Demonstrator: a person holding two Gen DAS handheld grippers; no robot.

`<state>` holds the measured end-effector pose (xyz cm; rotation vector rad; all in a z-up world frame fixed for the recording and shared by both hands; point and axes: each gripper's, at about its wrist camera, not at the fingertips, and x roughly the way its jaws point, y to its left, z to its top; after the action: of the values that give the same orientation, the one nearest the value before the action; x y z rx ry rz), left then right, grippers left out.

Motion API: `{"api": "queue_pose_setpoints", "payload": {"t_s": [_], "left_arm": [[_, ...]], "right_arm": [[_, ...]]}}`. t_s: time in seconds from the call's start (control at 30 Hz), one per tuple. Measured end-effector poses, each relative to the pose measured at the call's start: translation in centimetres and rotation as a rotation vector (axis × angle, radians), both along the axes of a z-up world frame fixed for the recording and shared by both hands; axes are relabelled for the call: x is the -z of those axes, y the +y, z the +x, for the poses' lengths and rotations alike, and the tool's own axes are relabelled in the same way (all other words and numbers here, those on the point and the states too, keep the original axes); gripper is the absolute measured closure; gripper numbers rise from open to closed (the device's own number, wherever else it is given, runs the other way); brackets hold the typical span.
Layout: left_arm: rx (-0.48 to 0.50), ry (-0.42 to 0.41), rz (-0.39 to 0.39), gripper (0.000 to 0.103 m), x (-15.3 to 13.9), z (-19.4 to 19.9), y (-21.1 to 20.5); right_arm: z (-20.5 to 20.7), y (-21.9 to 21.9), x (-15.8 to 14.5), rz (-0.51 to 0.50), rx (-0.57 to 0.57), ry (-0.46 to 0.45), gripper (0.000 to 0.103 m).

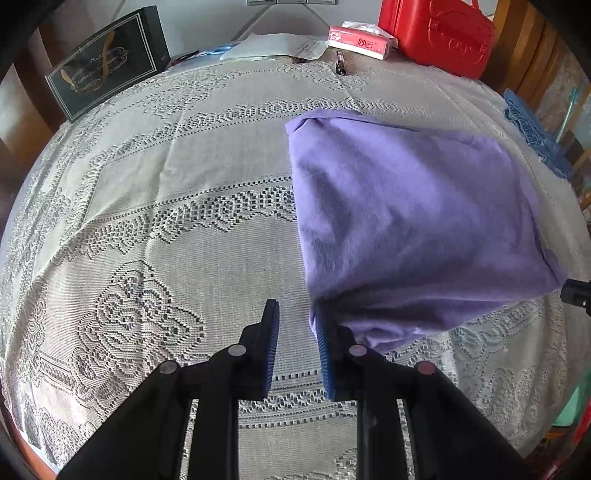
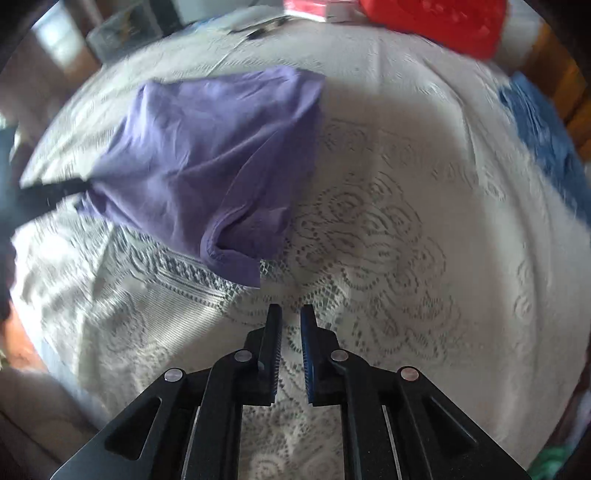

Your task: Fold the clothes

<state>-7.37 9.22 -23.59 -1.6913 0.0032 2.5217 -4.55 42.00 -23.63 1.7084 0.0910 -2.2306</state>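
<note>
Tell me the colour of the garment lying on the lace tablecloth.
The garment is plain purple, a soft lilac with no print. The left wrist view shows it best.

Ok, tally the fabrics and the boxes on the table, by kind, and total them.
Fabrics: 3, the lace tablecloth, the purple garment, the blue cloth
Boxes and cases: 3, the black box, the red case, the tissue pack
Total: 6

Domestic room, prob. dining area. Evidence: lace tablecloth (image 1: 184, 229) on table, tissue pack (image 1: 360, 42), pen (image 1: 340, 62), papers (image 1: 273, 46), wooden chair backs (image 1: 532, 62).
</note>
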Motion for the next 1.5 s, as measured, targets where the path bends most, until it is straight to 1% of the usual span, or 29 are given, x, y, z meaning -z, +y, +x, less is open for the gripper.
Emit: {"api": "queue_pose_setpoints", "payload": {"t_s": [0.03,0.07,0.1,0.13,0.17,0.2,0.3,0.4,0.5,0.53,0.57,0.6,0.63,0.67,0.7,0.77,0.83,0.9,0.93,0.97,1.0,1.07,1.1,1.13,1.2,1.23,1.27,1.37,1.5], "left_arm": [[-0.008,0.004,0.036,0.083,-0.5,-0.2,-0.5],[-0.017,0.008,0.072,0.08,-1.1,-0.4,-0.9],[-0.027,0.014,0.107,0.074,-1.6,-0.7,-1.4],[-0.042,0.027,0.136,0.057,-2.1,-1.4,-1.9],[-0.055,0.042,0.16,0.039,-2.6,-2.2,-2.2],[-0.064,0.056,0.177,0.034,-2.8,-3.1,-2.5],[-0.064,0.074,0.185,0.033,-2.7,-6.6,-2.5],[-0.076,0.035,0.19,0.033,-1.3,-10.1,-2.4],[-0.077,-0.01,0.211,0.033,0.2,-11.8,-1.9],[-0.067,-0.014,0.221,0.033,0.6,-12.1,-1.8],[-0.061,-0.018,0.228,0.037,0.8,-12.3,-1.6],[-0.058,-0.018,0.227,0.047,1.0,-12.6,-1.4],[-0.064,-0.012,0.206,0.073,1.0,-12.9,-1.4],[-0.07,-0.006,0.185,0.081,1.0,-13.2,-1.3],[-0.08,0.002,0.163,0.081,1.0,-13.6,-1.3],[-0.124,0.019,0.114,0.081,1.2,-14.6,-1.8],[-0.167,0.011,0.123,0.081,1.6,-15.6,-2.6],[-0.177,0.008,0.155,0.081,1.2,-15.9,-3.3],[-0.182,0.007,0.17,0.081,1.0,-16.0,-3.6],[-0.184,0.009,0.188,0.08,0.6,-16.0,-4.0],[-0.179,0.018,0.212,0.076,-0.1,-15.8,-4.3],[-0.166,0.035,0.246,0.049,-1.5,-15.3,-4.6],[-0.154,0.047,0.253,0.046,-2.2,-14.9,-4.6],[-0.138,0.057,0.257,0.046,-2.9,-14.4,-4.4],[-0.092,0.053,0.232,0.046,-3.3,-12.7,-3.3],[-0.071,0.047,0.212,0.046,-3.3,-11.8,-2.8],[-0.054,0.036,0.195,0.046,-3.2,-10.9,-2.2],[-0.059,-0.031,0.178,0.046,-1.2,-8.1,-1.5],[-0.097,-0.088,0.178,0.046,1.1,-5.3,-1.2]], "right_arm": [[-0.1,0.7,-0.8,-0.048,0.035,0.012,0.084],[-0.3,1.4,-1.7,-0.098,0.071,0.027,0.078],[-0.8,1.9,-2.4,-0.147,0.105,0.04,0.075],[-1.4,2.3,-2.9,-0.19,0.136,0.049,0.072],[-2.0,2.8,-3.4,-0.233,0.168,0.057,0.071],[-2.7,3.1,-3.7,-0.268,0.197,0.06,0.071],[-5.8,3.1,-3.6,-0.313,0.233,0.05,0.065],[-9.8,2.2,-3.0,-0.321,0.229,0.035,0.062],[-12.7,1.5,-1.9,-0.318,0.23,0.017,0.06],[-13.6,1.3,-1.5,-0.315,0.229,0.006,0.053],[-14.4,0.9,-0.9,-0.31,0.219,-0.013,0.037],[-15.1,0.4,-0.3,-0.302,0.201,-0.038,0.035],[-15.8,-0.1,0.3,-0.294,0.183,-0.063,0.042],[-16.3,-0.9,0.7,-0.272,0.15,-0.071,0.086],[-16.4,-1.8,0.3,-0.239,0.107,-0.037,0.095],[-16.4,-3.2,-1.4,-0.183,0.036,0.086,0.096],[-17.3,-3.7,-2.1,-0.129,0.028,0.165,0.096],[-18.6,-3.9,-1.2,-0.098,0.037,0.151,0.088],[-19.1,-4.1,-0.7,-0.073,0.041,0.135,0.08],[-19.3,-4.1,-0.4,-0.031,0.052,0.127,0.076],[-19.1,-3.8,-0.4,-0.012,0.072,0.128,0.075],[-18.1,-2.6,-1.3,-0.083,0.116,0.138,0.068],[-17.4,-2.0,-1.9,-0.127,0.137,0.142,0.066],[-16.4,-1.4,-2.6,-0.174,0.149,0.141,0.064],[-14.2,-0.6,-3.9,-0.265,0.151,0.137,0.064],[-13.0,-0.6,-4.2,-0.269,0.144,0.134,0.068],[-11.6,-0.6,-4.4,-0.254,0.136,0.126,0.072],[-8.3,-0.4,-4.2,-0.21,0.14,0.097,0.072],[-6.2,0.5,-2.8,-0.169,0.175,0.067,0.072]]}}
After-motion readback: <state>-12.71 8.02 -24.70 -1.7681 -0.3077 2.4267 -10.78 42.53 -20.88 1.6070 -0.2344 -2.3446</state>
